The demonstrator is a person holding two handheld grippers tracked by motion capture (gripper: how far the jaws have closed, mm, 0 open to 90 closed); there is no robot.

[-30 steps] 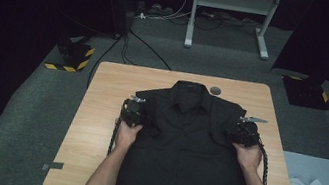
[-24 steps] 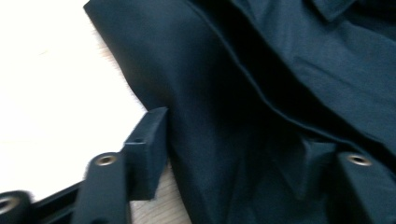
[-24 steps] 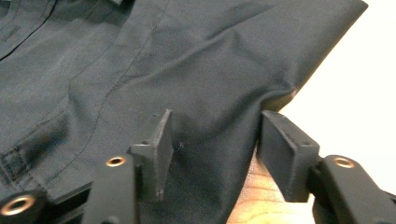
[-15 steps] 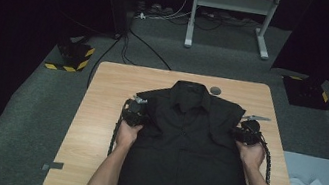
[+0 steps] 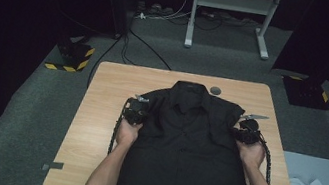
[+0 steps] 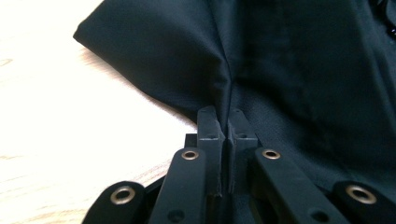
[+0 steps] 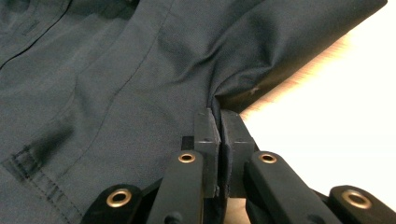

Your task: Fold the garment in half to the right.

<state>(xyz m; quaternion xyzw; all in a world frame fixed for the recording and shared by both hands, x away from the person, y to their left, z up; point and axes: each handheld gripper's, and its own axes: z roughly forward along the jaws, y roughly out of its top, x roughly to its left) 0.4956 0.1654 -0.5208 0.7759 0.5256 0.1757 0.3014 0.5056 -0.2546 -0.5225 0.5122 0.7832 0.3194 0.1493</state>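
Shirt, black, lies flat on the wooden worktop. Left gripper pinches a fold near one sleeve, right gripper pinches the other side, fingers pressed tight on cloth.

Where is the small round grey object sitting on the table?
In the high view, the round grey object lies on the table near its far edge, just right of the black shirt's collar.
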